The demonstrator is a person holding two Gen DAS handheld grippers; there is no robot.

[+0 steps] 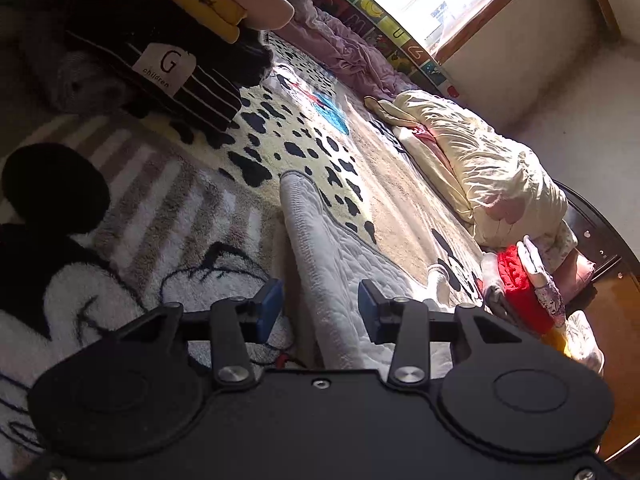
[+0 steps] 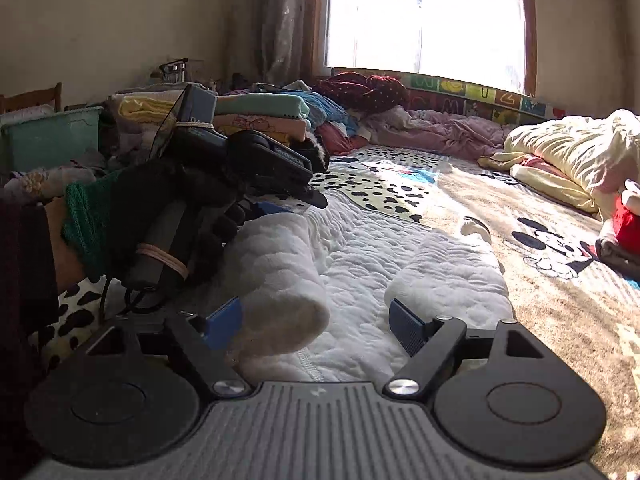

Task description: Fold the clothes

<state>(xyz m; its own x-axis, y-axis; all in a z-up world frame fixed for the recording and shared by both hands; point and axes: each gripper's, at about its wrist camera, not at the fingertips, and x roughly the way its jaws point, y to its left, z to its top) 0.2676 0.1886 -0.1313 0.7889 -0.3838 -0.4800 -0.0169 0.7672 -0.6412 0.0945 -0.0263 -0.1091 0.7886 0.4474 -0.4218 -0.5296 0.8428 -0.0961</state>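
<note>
Both grippers, left (image 1: 320, 310) and right (image 2: 316, 322), have jaws apart over the white garment (image 2: 360, 248), probably ready to pinch it; folded pile (image 1: 192, 8) at 11 o'clock.

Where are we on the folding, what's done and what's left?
Done: a stack of folded clothes sits at the bed's far side. In hand: the white quilted garment lies spread on the blanket, one part rolled over; both the left gripper and right gripper are open over it, gripping nothing. Left: its folds, plus the loose pink clothes.
</note>
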